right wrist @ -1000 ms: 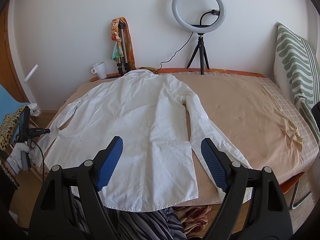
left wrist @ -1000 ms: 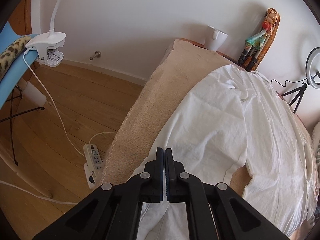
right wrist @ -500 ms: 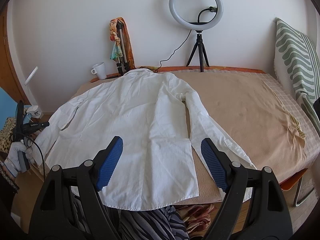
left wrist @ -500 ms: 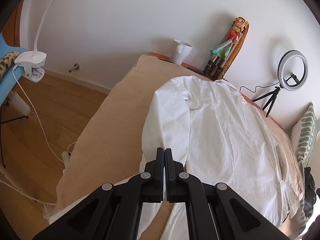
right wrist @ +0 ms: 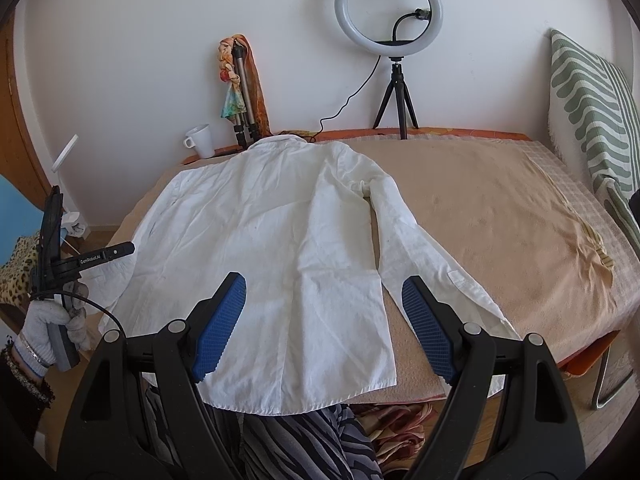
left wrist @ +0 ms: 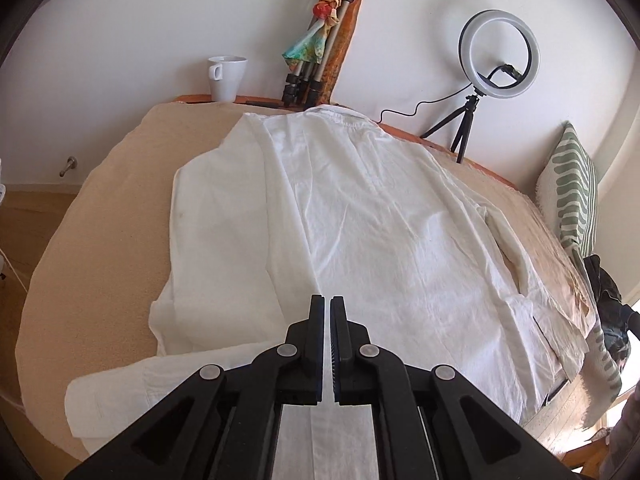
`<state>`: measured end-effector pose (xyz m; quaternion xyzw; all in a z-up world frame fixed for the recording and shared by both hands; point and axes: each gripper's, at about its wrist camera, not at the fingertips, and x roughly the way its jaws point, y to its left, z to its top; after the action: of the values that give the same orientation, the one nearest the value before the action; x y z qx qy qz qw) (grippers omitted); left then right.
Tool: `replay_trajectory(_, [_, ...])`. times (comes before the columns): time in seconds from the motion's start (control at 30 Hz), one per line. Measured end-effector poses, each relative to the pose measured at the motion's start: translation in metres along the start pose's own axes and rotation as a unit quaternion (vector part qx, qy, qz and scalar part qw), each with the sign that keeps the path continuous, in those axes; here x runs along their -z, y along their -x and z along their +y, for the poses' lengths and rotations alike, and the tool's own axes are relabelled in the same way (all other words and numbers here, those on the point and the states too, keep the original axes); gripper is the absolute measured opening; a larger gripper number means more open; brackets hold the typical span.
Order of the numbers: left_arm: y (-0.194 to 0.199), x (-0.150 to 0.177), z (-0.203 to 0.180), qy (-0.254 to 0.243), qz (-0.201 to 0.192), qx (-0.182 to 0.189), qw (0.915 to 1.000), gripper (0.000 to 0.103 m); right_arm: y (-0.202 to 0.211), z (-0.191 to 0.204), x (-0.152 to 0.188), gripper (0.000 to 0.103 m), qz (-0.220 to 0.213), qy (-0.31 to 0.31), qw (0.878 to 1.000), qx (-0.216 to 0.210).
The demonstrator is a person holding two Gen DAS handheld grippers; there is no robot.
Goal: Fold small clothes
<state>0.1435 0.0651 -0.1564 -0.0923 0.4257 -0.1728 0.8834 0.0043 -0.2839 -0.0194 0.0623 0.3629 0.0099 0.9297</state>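
A white long-sleeved shirt [right wrist: 272, 240] lies back up on the beige bed cover, collar toward the wall; it also shows in the left wrist view [left wrist: 360, 232]. Its left sleeve [left wrist: 216, 220] is folded in along the body, with the cuff end [left wrist: 132, 384] lying across near the hem. My left gripper [left wrist: 330, 308] is shut on the shirt's fabric at that sleeve end; in the right wrist view it [right wrist: 120, 250] sits at the shirt's left edge. My right gripper [right wrist: 322, 296] is open and empty above the shirt's hem, near the right sleeve [right wrist: 432, 264].
A white mug [right wrist: 200, 142], a folded tripod with a scarf [right wrist: 240, 92] and a ring light on a small tripod [right wrist: 390, 40] stand along the wall. A green striped cushion [right wrist: 592, 120] leans at the right. Wooden floor [left wrist: 24, 216] lies left of the bed.
My left gripper has carried the left sleeve from the bed's left edge inward over the shirt, folding it along the body. My right gripper has hardly moved and stays open.
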Motion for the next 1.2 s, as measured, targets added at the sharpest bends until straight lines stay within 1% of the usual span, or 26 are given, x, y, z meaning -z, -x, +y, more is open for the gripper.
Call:
replay_trajectory(0.03, [0.001,0.004,-0.006,-0.007,0.001,0.003,1.0000,0.006,0.000,0.000,-0.001,0.084,0.000,0.001,1.000,-0.001])
replay_trajectory(0.07, [0.005,0.007,-0.012,-0.018,-0.001,0.002,0.9998,0.013,0.000,0.000,-0.001,0.084,0.001,0.003,1.000,-0.005])
replay_trajectory(0.13, [0.019,0.016,-0.021,-0.032,-0.010,-0.004,0.9994,0.024,-0.001,0.000,-0.004,0.084,0.002,0.006,1.000,-0.017])
replay_trajectory(0.2, [0.039,0.023,-0.022,-0.038,-0.024,-0.010,0.9989,0.024,-0.004,0.004,-0.009,0.084,0.001,0.016,1.000,-0.023])
replay_trajectory(0.27, [0.061,0.032,-0.016,-0.035,-0.043,-0.028,0.9981,0.024,-0.008,0.011,-0.016,0.084,0.000,0.025,0.999,-0.035])
replay_trajectory(0.33, [0.079,0.042,-0.004,-0.020,-0.058,-0.050,0.9969,0.024,-0.017,0.020,-0.023,0.084,0.006,0.028,0.997,-0.066])
replay_trajectory(0.4, [0.092,0.054,0.014,0.003,-0.060,-0.069,0.9958,0.025,-0.030,0.032,-0.029,0.083,0.020,0.029,0.994,-0.101])
replay_trajectory(0.43, [0.095,0.060,0.023,0.014,-0.059,-0.080,0.9950,0.025,-0.037,0.040,-0.030,0.081,0.027,0.033,0.992,-0.116])
replay_trajectory(0.47, [0.096,0.068,0.033,0.024,-0.054,-0.087,0.9945,0.025,-0.045,0.049,-0.032,0.079,0.033,0.039,0.990,-0.130])
replay_trajectory(0.53, [0.092,0.082,0.050,0.054,-0.037,-0.092,0.9937,0.025,-0.063,0.070,-0.032,0.070,0.051,0.058,0.986,-0.148])
replay_trajectory(0.57, [0.088,0.087,0.057,0.069,-0.030,-0.088,0.9933,0.025,-0.073,0.081,-0.031,0.068,0.061,0.068,0.983,-0.160])
replay_trajectory(0.63, [0.079,0.096,0.064,0.089,-0.013,-0.077,0.9930,0.025,-0.095,0.103,-0.028,0.059,0.090,0.077,0.977,-0.177])
replay_trajectory(0.7, [0.072,0.102,0.062,0.090,-0.006,-0.070,0.9935,0.025,-0.116,0.121,-0.023,0.051,0.124,0.074,0.969,-0.203])
replay_trajectory(0.73, [0.068,0.103,0.059,0.084,-0.006,-0.077,0.9934,0.025,-0.125,0.130,-0.021,0.050,0.136,0.073,0.965,-0.212])
replay_trajectory(0.83, [0.061,0.106,0.051,0.070,-0.007,-0.096,0.9928,0.035,-0.148,0.156,-0.017,0.050,0.164,0.077,0.957,-0.228])
replay_trajectory(0.9, [0.058,0.107,0.051,0.074,-0.008,-0.103,0.9919,0.037,-0.163,0.174,-0.015,0.050,0.181,0.084,0.950,-0.240])
replay_trajectory(1.0, [0.053,0.109,0.053,0.084,-0.005,-0.106,0.9908,0.031,-0.177,0.200,-0.012,0.050,0.190,0.105,0.944,-0.249])
replay_trajectory(1.03, [0.051,0.110,0.054,0.088,-0.005,-0.104,0.9907,0.024,-0.180,0.208,-0.010,0.050,0.190,0.116,0.942,-0.250])
replay_trajectory(1.07, [0.050,0.111,0.055,0.091,-0.004,-0.101,0.9908,0.013,-0.184,0.217,-0.008,0.050,0.189,0.129,0.941,-0.248])
replay_trajectory(1.1, [0.050,0.110,0.056,0.093,-0.005,-0.098,0.9908,0.009,-0.188,0.224,-0.006,0.050,0.191,0.140,0.940,-0.247])
replay_trajectory(1.13, [0.051,0.110,0.056,0.095,-0.010,-0.095,0.9908,0.000,-0.193,0.230,-0.005,0.049,0.195,0.146,0.939,-0.245])
replay_trajectory(1.2, [0.056,0.110,0.057,0.102,-0.020,-0.094,0.9901,0.000,-0.203,0.240,-0.003,0.049,0.206,0.148,0.935,-0.247])
